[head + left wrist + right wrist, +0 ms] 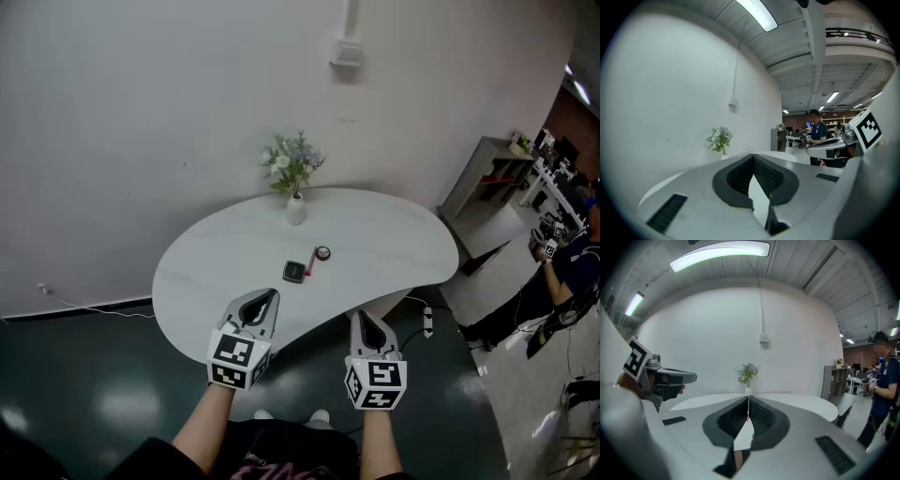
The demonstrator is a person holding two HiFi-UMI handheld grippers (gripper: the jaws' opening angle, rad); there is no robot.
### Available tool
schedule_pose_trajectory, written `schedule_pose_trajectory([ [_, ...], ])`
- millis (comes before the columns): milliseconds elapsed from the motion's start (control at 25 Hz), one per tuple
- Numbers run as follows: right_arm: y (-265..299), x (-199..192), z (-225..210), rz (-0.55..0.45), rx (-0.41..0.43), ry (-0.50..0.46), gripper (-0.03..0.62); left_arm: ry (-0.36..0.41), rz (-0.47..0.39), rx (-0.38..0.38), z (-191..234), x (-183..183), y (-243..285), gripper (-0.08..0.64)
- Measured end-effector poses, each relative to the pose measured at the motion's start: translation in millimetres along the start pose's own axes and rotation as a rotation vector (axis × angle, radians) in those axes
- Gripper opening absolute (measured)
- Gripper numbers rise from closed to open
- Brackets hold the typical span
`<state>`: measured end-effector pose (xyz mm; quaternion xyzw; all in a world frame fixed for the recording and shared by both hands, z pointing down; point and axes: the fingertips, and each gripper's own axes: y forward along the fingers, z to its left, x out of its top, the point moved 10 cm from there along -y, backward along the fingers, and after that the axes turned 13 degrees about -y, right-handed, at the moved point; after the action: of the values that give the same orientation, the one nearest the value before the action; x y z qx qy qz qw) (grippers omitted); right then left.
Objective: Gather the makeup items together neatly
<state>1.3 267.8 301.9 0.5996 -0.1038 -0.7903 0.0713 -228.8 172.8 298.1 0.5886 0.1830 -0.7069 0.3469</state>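
On the white rounded table (375, 244) lie a dark square compact (294, 272), a small round red-rimmed item (322, 253) and a thin red stick (310, 263) between them. My left gripper (265, 299) hovers over the table's near edge, just short of the compact, its jaws shut with nothing in them. My right gripper (365, 320) hangs at the near edge further right, shut and empty too. In the left gripper view (752, 157) and the right gripper view (748, 401) the pads meet at the tips; the makeup items are hidden behind the jaws.
A white vase with flowers (294, 174) stands at the table's far side against the wall; it shows as the vase (747, 376) in the right gripper view. A grey shelf unit (483, 183) and a person (572, 272) at desks are to the right. Dark floor surrounds the table.
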Motion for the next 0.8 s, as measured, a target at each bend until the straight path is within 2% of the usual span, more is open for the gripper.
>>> schedule_pose_trajectory([
  [800, 4, -6, 13, 0.01, 0.018, -0.024, 0.066, -0.029, 0.025, -0.006, 8, -16, 0, 0.011],
])
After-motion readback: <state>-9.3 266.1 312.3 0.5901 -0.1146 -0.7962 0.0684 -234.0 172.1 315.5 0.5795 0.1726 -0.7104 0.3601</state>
